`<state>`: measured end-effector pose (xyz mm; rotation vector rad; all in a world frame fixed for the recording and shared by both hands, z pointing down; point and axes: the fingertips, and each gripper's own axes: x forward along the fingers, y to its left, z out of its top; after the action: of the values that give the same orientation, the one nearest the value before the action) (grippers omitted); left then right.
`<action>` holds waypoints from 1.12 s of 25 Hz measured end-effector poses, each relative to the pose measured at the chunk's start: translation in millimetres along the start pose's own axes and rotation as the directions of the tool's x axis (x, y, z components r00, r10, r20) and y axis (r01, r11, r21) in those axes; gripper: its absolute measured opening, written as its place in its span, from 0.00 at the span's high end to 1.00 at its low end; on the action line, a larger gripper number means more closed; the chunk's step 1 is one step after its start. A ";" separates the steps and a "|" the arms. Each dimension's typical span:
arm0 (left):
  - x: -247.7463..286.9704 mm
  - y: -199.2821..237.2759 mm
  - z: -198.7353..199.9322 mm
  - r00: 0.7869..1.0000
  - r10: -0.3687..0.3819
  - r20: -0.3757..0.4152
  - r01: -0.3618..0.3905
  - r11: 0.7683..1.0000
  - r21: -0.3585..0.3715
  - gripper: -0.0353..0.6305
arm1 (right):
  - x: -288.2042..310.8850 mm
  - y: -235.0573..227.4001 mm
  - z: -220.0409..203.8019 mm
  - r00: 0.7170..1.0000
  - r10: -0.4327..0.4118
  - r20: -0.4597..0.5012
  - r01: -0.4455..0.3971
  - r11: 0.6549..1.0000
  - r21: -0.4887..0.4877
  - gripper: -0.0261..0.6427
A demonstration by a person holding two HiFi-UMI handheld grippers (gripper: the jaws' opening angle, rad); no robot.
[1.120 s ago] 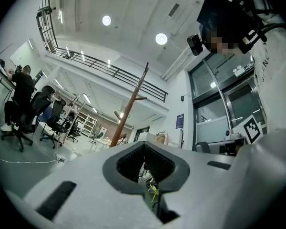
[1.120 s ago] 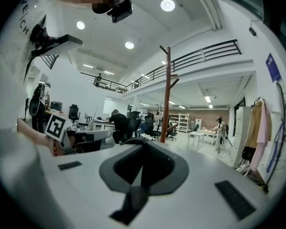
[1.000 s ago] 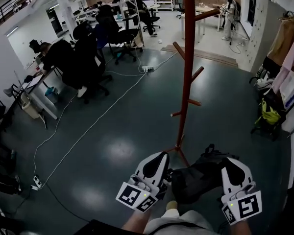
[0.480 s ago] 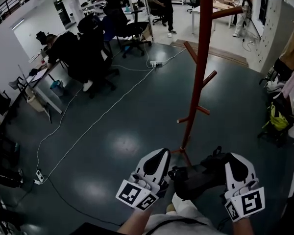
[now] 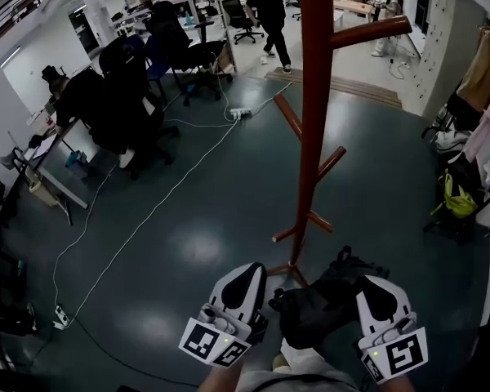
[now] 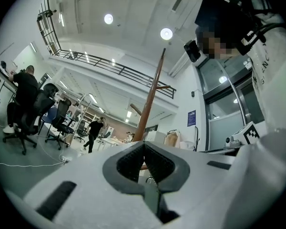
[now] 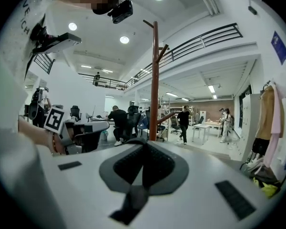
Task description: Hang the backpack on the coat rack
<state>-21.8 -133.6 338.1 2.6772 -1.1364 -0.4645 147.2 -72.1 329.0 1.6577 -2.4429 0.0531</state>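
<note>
As the coat rack (image 5: 314,96) looms nearer than before, we carry the backpack (image 5: 314,313) clamped in our right gripper (image 5: 370,281), our left gripper (image 5: 251,268) with jaws together, nearly within hanging reach.

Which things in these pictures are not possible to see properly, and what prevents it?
- Coat rack feet: in the head view partly hidden behind the backpack and the left gripper; in both gripper views behind the jaws.
- Backpack's hanging loop: in the head view covered by the bag itself and the right gripper; the gripper views show only a dark strip between shut jaws.
- Hanging clothes: cut off by the head view's right edge.
</note>
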 end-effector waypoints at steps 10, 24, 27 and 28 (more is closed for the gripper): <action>36.3 38.3 -25.8 0.998 0.065 -0.023 -0.065 0.998 -0.018 0.93 | 69.2 -42.3 6.7 0.999 0.044 0.000 -0.044 0.998 -0.045 0.92; 54.8 69.6 -49.2 0.991 0.129 -0.031 -0.130 0.991 -0.025 0.93 | 142.8 -62.0 -1.1 0.991 0.107 -0.084 -0.115 0.989 -0.097 0.92; 53.5 74.8 -54.0 0.989 0.142 -0.029 -0.143 0.989 -0.035 0.93 | 150.6 -59.2 -6.9 0.985 0.124 -0.121 -0.138 0.984 -0.113 0.92; 53.4 76.0 -55.1 0.989 0.146 -0.028 -0.147 0.988 -0.037 0.93 | 152.2 -58.8 -8.8 0.983 0.127 -0.132 -0.143 0.983 -0.115 0.92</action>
<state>-17.4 -221.4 401.0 2.5363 -1.2910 -0.4220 148.3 -232.5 359.9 1.3927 -2.4086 0.0219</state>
